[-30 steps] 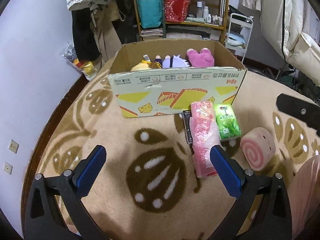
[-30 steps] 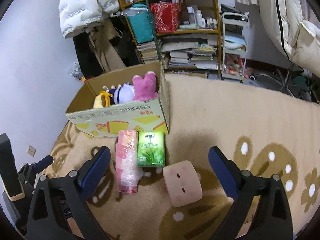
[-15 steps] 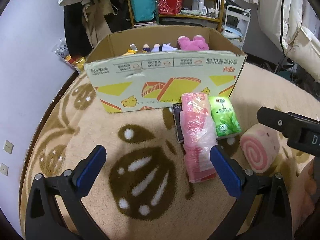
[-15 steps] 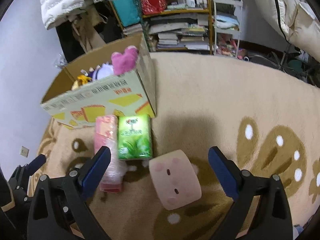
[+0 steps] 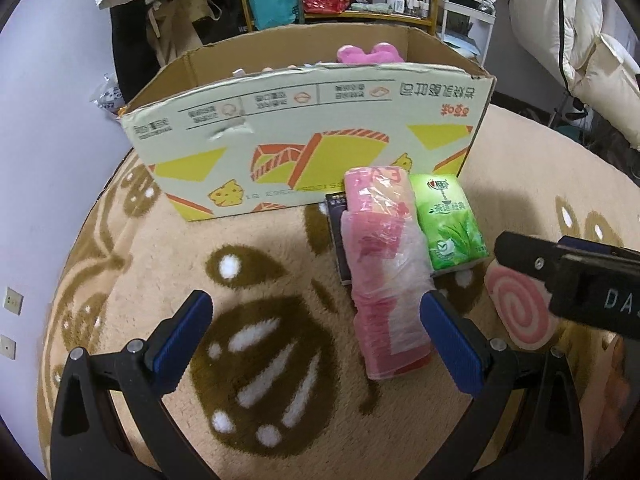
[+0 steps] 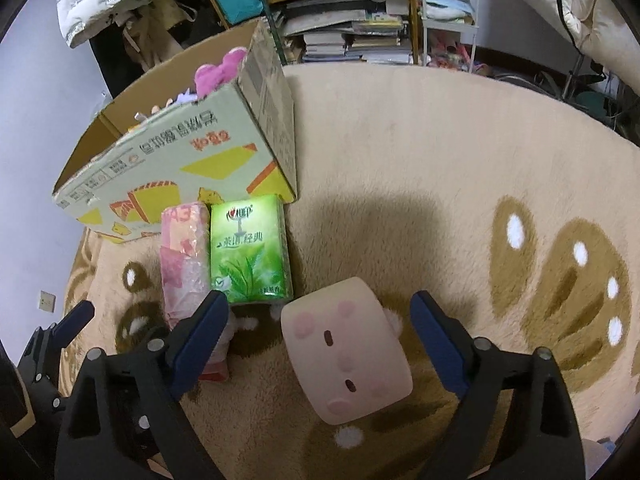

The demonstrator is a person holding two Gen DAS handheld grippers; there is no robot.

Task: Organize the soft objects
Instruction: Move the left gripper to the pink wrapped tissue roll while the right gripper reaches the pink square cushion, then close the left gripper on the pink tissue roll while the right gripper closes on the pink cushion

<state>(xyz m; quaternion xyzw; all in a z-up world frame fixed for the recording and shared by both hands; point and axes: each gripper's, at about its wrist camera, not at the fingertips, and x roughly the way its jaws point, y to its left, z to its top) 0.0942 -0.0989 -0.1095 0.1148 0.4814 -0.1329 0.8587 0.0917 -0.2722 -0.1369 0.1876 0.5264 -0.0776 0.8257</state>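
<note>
My right jaws [image 6: 318, 332] just closed a bit around the swirl-roll plush [image 6: 346, 354], not touching; left jaws [image 5: 316, 336] wide open, empty.

1. We count one cardboard box [image 5: 304, 128], standing open on the rug.
2. We count one pink plush toy [image 5: 370, 53] showing above the box rim; other items inside are too hidden to count.
3. We count one pink plastic-wrapped pack [image 5: 384, 264] on the rug.
4. We count one green tissue pack [image 5: 450, 222], just beside the pink pack.
5. We count one dark flat item [image 5: 338, 236], mostly hidden under the pink pack.
6. We count one swirl-roll plush cushion [image 6: 346, 360].
7. We count two claws: the left claw [image 5: 316, 342] and the right claw [image 6: 320, 344].
8. We count one rug [image 6: 460, 168].
</note>
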